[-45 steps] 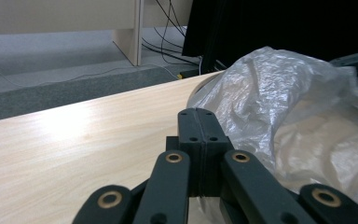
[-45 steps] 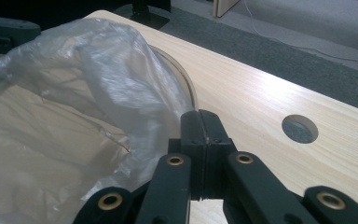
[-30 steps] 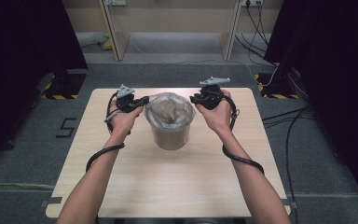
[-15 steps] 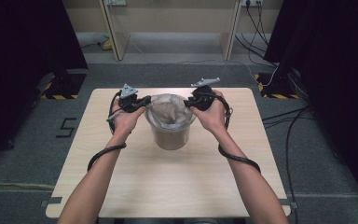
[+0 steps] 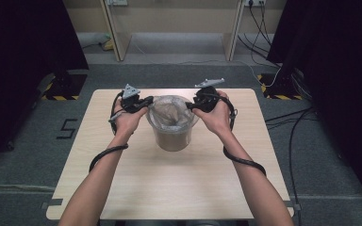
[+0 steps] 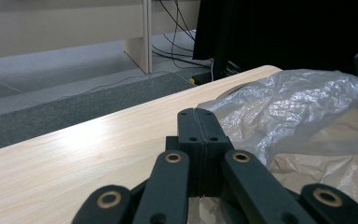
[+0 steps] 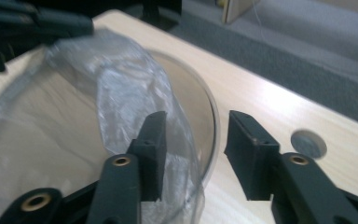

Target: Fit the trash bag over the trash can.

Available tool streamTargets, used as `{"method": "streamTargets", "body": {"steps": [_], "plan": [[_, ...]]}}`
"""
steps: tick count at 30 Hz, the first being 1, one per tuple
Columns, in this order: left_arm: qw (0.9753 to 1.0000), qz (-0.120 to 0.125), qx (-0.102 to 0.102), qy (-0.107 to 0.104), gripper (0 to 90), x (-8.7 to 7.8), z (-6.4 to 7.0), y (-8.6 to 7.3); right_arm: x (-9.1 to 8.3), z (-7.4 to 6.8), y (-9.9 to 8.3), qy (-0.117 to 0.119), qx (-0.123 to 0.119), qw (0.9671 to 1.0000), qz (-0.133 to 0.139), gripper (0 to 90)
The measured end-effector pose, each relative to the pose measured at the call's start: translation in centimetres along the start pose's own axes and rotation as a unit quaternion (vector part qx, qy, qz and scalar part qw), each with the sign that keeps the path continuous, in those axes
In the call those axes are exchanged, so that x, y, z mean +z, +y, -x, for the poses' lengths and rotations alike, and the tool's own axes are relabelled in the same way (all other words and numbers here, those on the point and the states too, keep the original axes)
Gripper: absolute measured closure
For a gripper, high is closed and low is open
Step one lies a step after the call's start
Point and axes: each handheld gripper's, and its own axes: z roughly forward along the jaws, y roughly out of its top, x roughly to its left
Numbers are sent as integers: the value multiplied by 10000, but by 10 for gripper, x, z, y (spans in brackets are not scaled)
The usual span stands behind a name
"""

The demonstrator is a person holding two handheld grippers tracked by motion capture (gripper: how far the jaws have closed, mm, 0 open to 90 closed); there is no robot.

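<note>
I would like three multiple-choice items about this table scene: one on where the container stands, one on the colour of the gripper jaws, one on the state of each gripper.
1. Where does the clear container stand?
A. middle of the wooden table
B. on the floor
C. at the table's near edge

2. What colour are the jaws of the grippers?
A. white
B. black
C. red

3. How do the grippers stand?
A. both open
B. left gripper shut, right gripper open
C. left open, right shut

Key: 1 A, the high view shows it mid-table between the hands. 2 B, both gripper views show black jaws. 3 B, left jaws meet; right jaws gape across the container's rim and plastic bag.
</note>
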Motion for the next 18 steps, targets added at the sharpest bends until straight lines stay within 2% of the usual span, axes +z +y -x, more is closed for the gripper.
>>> {"method": "streamTargets", "body": {"steps": [1, 6, 9, 10, 12, 18], "plan": [[10000, 5, 9, -3, 893, 0, 0, 0, 0, 1, -2, -17, 41, 10000, -86, 609], [10000, 10, 16, -9, 893, 2, 0, 1, -2, 5, -9, 66, 99, 9998, -150, 832], [10000, 6, 29, -13, 893, 3, 1, 2, -3, 7, -10, 108, 181, 9997, -114, 853], [10000, 16, 24, -11, 892, 4, 1, 2, -3, 8, -10, 112, 185, 9998, -48, 900], [10000, 15, 30, -7, 892, 5, 1, 3, -5, 9, -9, 155, 239, 9996, 53, 900], [10000, -1, 26, -3, 892, 9, 2, 5, 2, 18, -11, -49, 306, 9994, 184, 890]]}}
